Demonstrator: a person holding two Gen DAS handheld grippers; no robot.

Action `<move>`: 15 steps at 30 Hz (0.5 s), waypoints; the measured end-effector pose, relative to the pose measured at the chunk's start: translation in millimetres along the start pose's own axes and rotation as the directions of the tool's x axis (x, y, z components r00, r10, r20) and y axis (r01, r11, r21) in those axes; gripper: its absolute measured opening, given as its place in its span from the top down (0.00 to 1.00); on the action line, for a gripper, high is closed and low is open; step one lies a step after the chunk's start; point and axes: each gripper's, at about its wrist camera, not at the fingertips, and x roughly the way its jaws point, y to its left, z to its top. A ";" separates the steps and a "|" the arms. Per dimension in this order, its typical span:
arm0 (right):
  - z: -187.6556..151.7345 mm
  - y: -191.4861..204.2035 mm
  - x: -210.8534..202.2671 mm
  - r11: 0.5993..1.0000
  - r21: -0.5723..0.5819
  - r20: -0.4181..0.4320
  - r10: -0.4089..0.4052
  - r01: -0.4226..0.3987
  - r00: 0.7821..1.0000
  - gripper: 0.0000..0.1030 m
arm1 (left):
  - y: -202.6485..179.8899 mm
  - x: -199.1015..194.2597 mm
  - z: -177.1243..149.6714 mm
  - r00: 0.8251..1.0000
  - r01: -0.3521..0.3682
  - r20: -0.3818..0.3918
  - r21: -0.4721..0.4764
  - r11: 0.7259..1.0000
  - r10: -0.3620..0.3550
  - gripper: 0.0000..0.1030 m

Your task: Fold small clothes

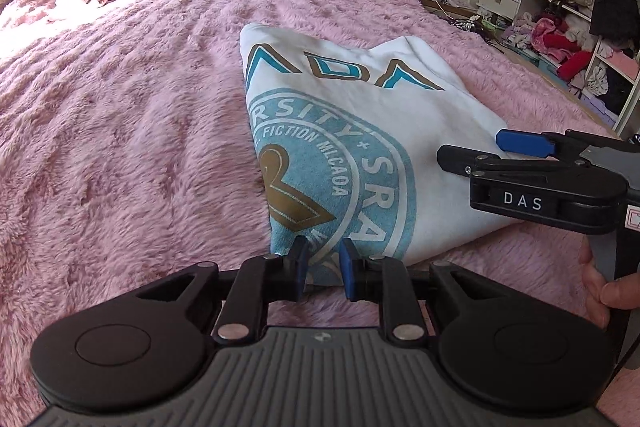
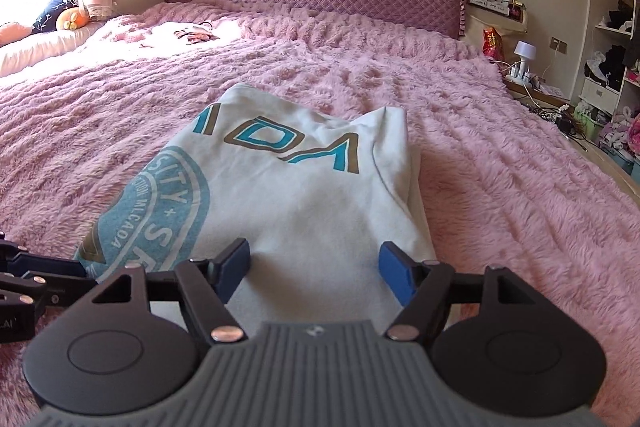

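Shirt (image 1: 360, 131) looks folded on the blanket (image 1: 120, 147); left gripper (image 1: 323, 269) slightly open, right gripper (image 2: 316, 267) wide, both empty. Regrip the near hem evenly.

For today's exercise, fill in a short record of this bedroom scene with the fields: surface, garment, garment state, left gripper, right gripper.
surface: pink fluffy blanket on a bed
garment: white T-shirt with teal and brown print
garment state: folded into a narrow stack, lying on the blanket
left gripper: left gripper, jaws a little apart at the shirt's near corner, not pinching
right gripper: right gripper, jaws wide over the shirt's near edge, holding nothing
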 end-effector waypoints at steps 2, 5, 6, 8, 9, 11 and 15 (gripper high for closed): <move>4.0 -2.5 -7.3 1.000 0.006 0.043 0.006 -0.006 0.999 0.46 | 2.6 -8.8 6.3 0.999 0.018 0.033 -0.022 1.000 -0.018 0.76; 21.8 -10.8 -13.1 0.999 0.003 0.113 0.032 -0.033 0.993 0.47 | 8.5 -16.8 20.6 0.995 0.055 0.083 -0.061 0.997 -0.050 0.76; 30.7 -13.6 -8.9 1.000 -0.006 0.120 0.026 -0.026 0.992 0.47 | 10.5 -14.1 28.0 0.994 0.065 0.089 -0.071 0.995 -0.058 0.76; 48.3 -19.4 3.7 1.000 -0.016 0.132 0.000 0.003 0.991 0.50 | 15.0 -8.7 37.1 0.994 0.070 0.096 -0.097 0.993 -0.061 0.76; 55.8 -22.2 10.3 1.000 -0.018 0.138 -0.014 0.017 0.990 0.50 | 17.7 -4.0 41.9 0.994 0.073 0.093 -0.113 0.991 -0.063 0.76; 77.3 -30.0 31.9 0.999 -0.029 0.129 -0.028 0.032 0.991 0.51 | 24.0 8.1 50.6 0.994 0.091 0.078 -0.162 0.983 -0.079 0.76; 106.2 -48.7 78.4 0.998 0.018 0.058 -0.055 0.054 0.997 0.54 | 33.4 27.4 57.9 0.994 0.107 0.052 -0.235 0.966 -0.097 0.76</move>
